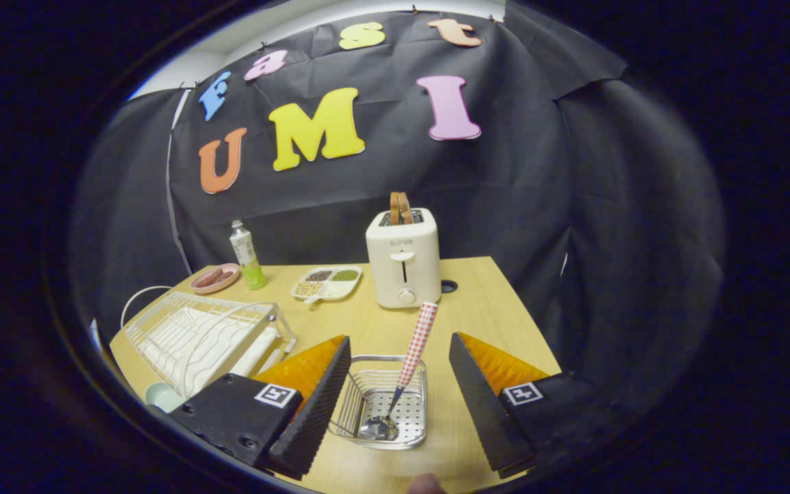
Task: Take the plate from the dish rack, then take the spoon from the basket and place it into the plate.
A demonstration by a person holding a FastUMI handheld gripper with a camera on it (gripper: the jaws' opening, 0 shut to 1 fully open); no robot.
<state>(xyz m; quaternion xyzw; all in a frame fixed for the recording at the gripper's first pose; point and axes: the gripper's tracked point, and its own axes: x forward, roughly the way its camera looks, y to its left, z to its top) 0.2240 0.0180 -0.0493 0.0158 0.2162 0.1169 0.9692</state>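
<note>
Gripper point(400, 350) spread wide, fingers well apart, nothing gripped or touched. Between the fingers: a small wire basket point(414, 435) sitting on the wooden table point(491, 309). Inside the basket, a spoon point(405, 381) leaning upright, bowl down on the perforated floor near the left finger's tip, handle with a red-and-white check pattern rising up and away over the far rim, tilted slightly toward the right finger. Long axis running from the near floor of the basket up toward the toaster point(403, 264). Handle end standing in the gap between both fingertips, clear of either.

Left of the left finger: a white wire dish rack point(196, 336), lying long across the table's near-left part. Just beside its near corner, partly hidden behind the gripper body, a pale green round rim point(162, 396), possibly the plate; hard to tell. Beyond the fingers, near the far edge: a divided tray of beans point(326, 281), a green-and-white bottle point(247, 255), and a pink dish point(214, 278) with sausages.
</note>
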